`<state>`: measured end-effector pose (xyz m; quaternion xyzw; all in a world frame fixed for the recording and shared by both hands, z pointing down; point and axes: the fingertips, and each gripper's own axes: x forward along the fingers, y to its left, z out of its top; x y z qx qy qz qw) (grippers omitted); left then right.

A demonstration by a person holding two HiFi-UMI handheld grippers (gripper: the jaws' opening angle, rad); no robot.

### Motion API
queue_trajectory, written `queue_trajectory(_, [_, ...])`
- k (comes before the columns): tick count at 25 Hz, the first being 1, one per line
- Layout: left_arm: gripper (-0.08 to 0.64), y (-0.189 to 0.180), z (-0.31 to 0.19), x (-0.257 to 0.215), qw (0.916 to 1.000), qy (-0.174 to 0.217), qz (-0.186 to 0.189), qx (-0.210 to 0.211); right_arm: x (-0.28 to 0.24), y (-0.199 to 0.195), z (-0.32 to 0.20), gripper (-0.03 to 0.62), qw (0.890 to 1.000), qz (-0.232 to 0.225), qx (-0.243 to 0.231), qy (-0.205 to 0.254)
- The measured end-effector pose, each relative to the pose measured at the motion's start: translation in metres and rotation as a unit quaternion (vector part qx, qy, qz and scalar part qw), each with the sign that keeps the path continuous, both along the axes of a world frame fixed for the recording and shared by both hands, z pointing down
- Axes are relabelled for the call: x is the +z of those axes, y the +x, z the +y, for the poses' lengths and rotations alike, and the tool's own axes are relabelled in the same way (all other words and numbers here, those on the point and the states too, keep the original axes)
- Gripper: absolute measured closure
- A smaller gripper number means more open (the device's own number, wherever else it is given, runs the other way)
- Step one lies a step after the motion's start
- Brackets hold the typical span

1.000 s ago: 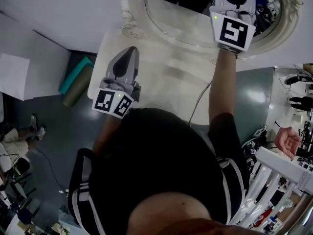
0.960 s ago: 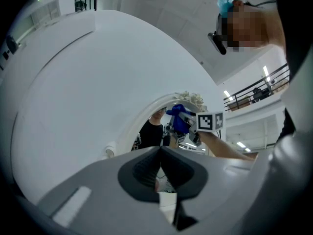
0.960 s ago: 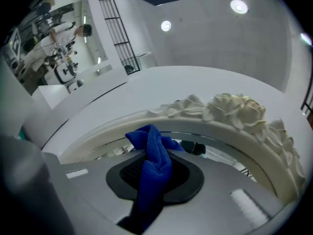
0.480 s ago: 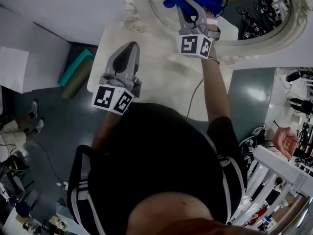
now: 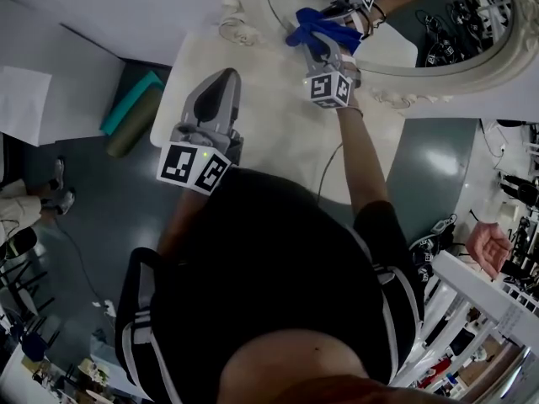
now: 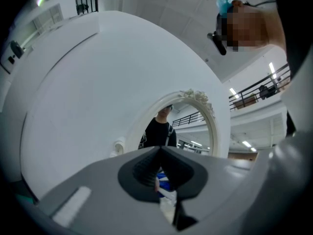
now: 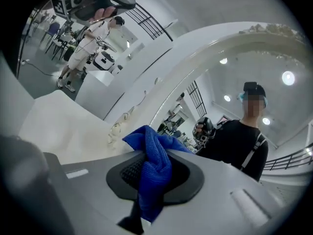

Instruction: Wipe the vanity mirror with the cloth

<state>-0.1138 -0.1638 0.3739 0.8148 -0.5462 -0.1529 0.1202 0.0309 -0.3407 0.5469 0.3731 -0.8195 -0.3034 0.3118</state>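
**Cloth clamped in my right gripper, at the lower-left edge of the mirror**

In the head view my right gripper is clenched on the blue cloth, which bunches out past the jaw tips toward 11 o'clock. The right gripper view shows the same cloth pinched between the pads. The mirror has its glass spreading from 12 round to 2 o'clock of the cloth, with its long axis running toward 2, so I judge the wipe must sweep that way. The cloth sits against the glass edge, though I cannot confirm contact. My left gripper hovers over the table at 8 o'clock, jaws closed on nothing, and is well apart from the mirror, so the right one is far nearer.
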Motion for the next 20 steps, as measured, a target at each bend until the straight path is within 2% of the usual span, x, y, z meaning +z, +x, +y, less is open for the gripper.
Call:
queue_trajectory(5, [0.549, 0.000, 0.011, -0.002, 1.0000, -0.004, -0.002, -0.007, 0.038, 0.008, 0.006, 0.538, 0.998, 0.009, -0.001, -0.061])
queue_trajectory(9, [0.549, -0.004, 0.014, 0.000, 0.9999, -0.006, -0.005, -0.013, 0.061, 0.012, 0.003, 0.540, 0.994, -0.006, 0.007, -0.106])
queue_trajectory(14, [0.549, -0.008, 0.018, 0.003, 0.9998, -0.007, -0.005, -0.017, 0.076, 0.015, 0.003, 0.540, 0.990, -0.011, 0.014, -0.142])
queue_trajectory(17, [0.549, -0.007, 0.020, -0.001, 0.9999, -0.003, -0.005, -0.013, 0.070, 0.014, 0.007, 0.535, 0.989, -0.019, 0.005, -0.144])
queue_trajectory(20, [0.549, -0.001, 0.022, -0.006, 1.0000, 0.003, -0.006, -0.003, 0.045, 0.016, 0.025, 0.533, 0.990, -0.077, -0.012, -0.116])
